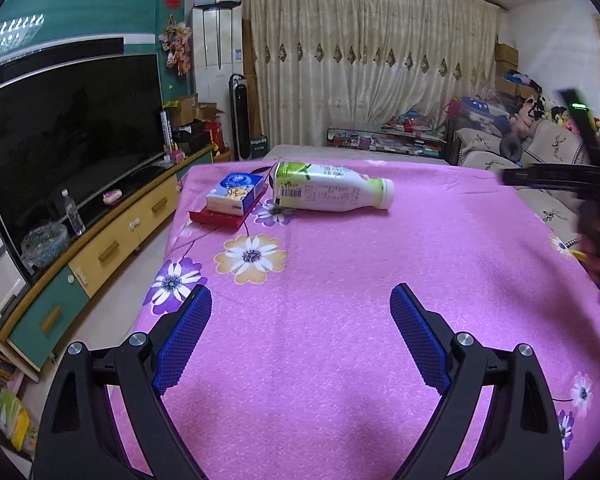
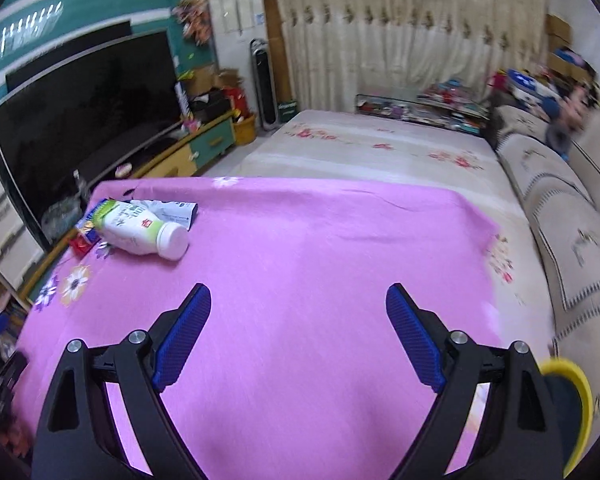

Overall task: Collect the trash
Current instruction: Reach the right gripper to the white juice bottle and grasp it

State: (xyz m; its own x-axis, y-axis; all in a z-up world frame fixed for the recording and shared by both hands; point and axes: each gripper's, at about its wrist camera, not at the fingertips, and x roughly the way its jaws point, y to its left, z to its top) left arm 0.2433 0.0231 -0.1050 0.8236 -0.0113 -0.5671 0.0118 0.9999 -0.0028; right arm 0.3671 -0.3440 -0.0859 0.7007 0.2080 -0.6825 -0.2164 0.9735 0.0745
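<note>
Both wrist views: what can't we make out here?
- Crumpled wrapper: left view, hidden behind the bottle.
- Yellow bin: right view, cut off by the edge and the gripper arm.
- Red box: mostly covered by the tissue pack.
- Bottle label text: too small to read.
- Right gripper in left view: blurred.

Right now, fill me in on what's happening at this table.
A person holds a gripper in each hand over the pink cloth. The left gripper and right gripper are both open and empty. At the far left corner a bottle lies on its side, beside a tissue pack on a red box. Nothing is collected yet.
</note>
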